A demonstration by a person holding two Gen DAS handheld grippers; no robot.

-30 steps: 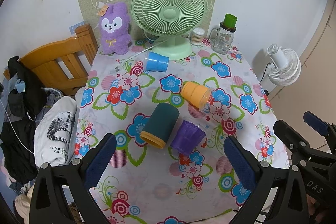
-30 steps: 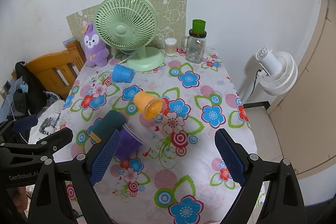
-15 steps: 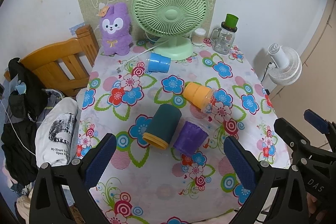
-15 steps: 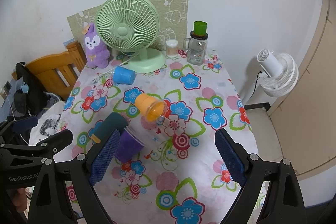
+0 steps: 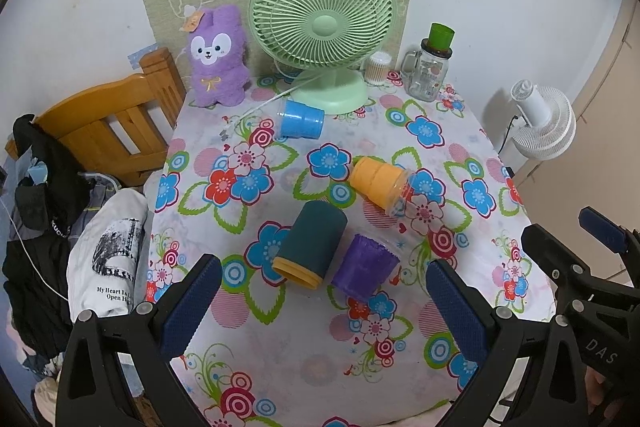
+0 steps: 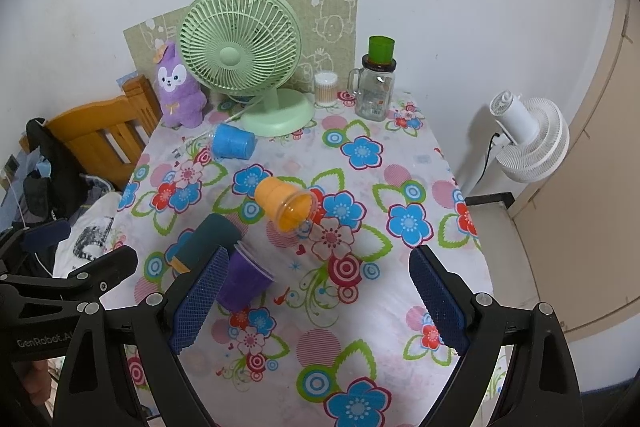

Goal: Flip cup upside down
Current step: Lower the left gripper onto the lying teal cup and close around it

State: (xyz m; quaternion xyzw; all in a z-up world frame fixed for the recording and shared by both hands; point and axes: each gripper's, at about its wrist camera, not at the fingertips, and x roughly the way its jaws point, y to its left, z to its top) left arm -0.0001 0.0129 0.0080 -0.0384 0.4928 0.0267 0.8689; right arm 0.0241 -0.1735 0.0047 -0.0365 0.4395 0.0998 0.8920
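Note:
Several cups lie on their sides on the floral tablecloth (image 5: 320,367): a blue cup (image 5: 301,123) near the back, an orange cup (image 5: 378,183) in the middle, a dark teal cup with a yellow rim (image 5: 312,243), and a purple cup (image 5: 365,271) beside it. In the right wrist view they show as blue cup (image 6: 233,142), orange cup (image 6: 285,203), teal cup (image 6: 206,239) and purple cup (image 6: 245,281). My left gripper (image 5: 320,311) is open and empty, above the near table edge. My right gripper (image 6: 318,303) is open and empty, right of the purple cup.
A green desk fan (image 5: 324,27), a purple plush toy (image 5: 218,59), a cotton-swab jar (image 5: 379,69) and a glass mug jar with a green lid (image 5: 432,71) stand at the back. A wooden chair (image 5: 108,123) with clothes stands left; a white fan (image 5: 544,123) stands right.
Both grippers have drawn back and up slightly, so the table looks a little farther away. The cups have not moved.

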